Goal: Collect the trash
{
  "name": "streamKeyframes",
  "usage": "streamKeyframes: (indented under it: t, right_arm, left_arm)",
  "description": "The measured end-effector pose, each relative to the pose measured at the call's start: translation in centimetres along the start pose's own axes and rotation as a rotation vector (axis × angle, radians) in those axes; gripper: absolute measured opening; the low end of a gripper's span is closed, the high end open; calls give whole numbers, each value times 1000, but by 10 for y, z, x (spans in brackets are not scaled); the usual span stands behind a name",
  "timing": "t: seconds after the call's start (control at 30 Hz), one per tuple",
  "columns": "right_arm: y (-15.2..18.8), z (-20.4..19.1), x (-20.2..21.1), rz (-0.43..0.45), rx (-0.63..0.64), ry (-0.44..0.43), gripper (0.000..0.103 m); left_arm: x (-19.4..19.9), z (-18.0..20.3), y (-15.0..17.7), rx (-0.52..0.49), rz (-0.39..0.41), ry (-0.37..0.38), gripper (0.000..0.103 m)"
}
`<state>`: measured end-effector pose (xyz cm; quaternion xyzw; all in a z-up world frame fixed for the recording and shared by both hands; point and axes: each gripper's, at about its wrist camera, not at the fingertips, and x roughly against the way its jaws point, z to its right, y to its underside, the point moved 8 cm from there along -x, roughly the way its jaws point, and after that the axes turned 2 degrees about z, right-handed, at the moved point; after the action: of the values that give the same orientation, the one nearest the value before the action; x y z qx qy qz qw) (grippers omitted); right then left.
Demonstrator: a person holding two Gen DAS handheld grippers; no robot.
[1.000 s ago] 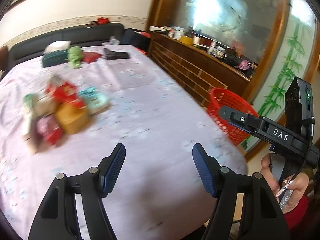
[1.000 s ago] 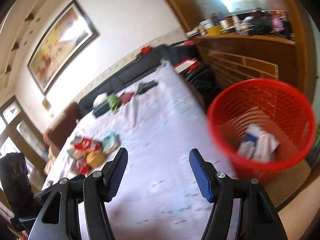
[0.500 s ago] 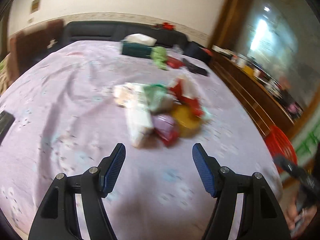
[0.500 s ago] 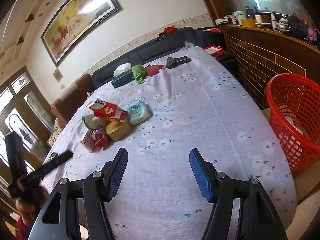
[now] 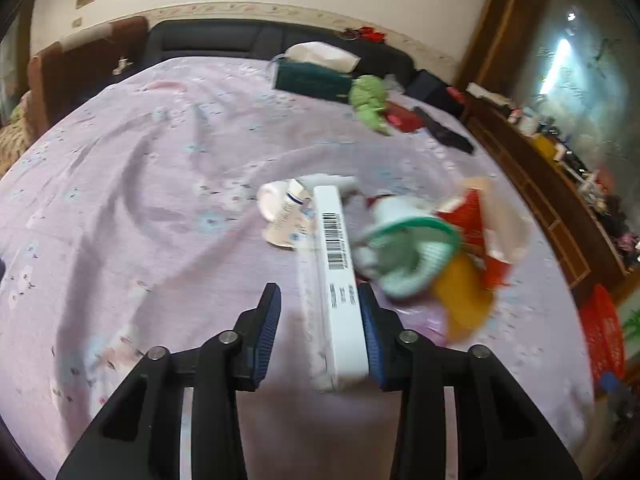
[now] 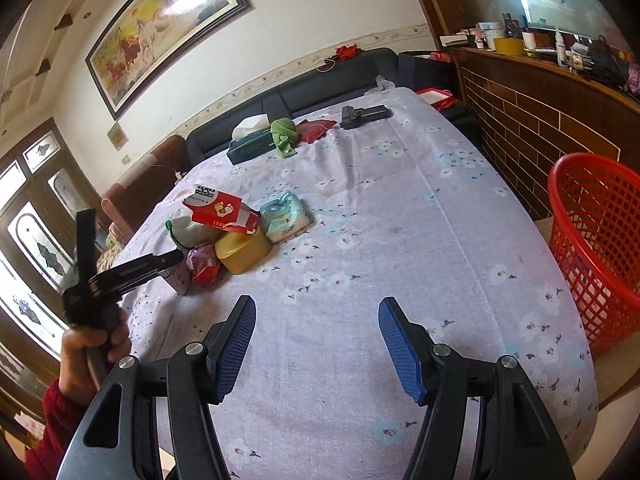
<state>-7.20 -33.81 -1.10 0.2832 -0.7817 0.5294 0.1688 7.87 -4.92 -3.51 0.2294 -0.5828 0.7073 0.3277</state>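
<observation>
A long white box [image 5: 340, 280] with a barcode lies between the two blue pads of the left gripper [image 5: 320, 328]; the jaws have just been closing around it; the right-hand pad touches the box's side, but there is a gap between the box and the other pad, so it is not yet squeezed tight. The box is at the near edge of a little pile of trash on the table [image 6: 400, 208], which has a pale purple flowery cloth; in the pile are a red packet [image 6: 222, 212], a yellow tub [image 6: 242, 252], a blue-green wipes pack [image 6: 286, 216] and a small pink-red wrapper [image 6: 204, 264]; in the left view most of the pile is blurry. The right gripper [image 6: 318, 344] hangs over bare cloth with its jaws wide apart and nothing in them. A red basket [image 6: 596, 240] stands beside the table's right edge, well apart from the pile. At the far end of the table lie a dark green tissue box [image 6: 250, 142] and a green cloth [image 6: 284, 136].
</observation>
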Motion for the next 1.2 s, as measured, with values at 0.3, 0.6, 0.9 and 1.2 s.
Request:
streamKeyframes:
  t: [0.3,0.6,0.9,1.2]
  right_arm:
    - [-21,-51,-28,-16,145,-13,69]
    - [-40,-126,-95,-23,428,48,69]
    - [-49,-153,-156,35,638,245,33]
    - [-83,-117,-140,184,377,195,14]
  left_arm:
    - [-7,-22,-8,151,13,150,12]
    - [11,-41,-22,198,127,130,12]
    - [18,-36,-24,167,153,142,12]
    - [37,-30,-31,113,263,109,12]
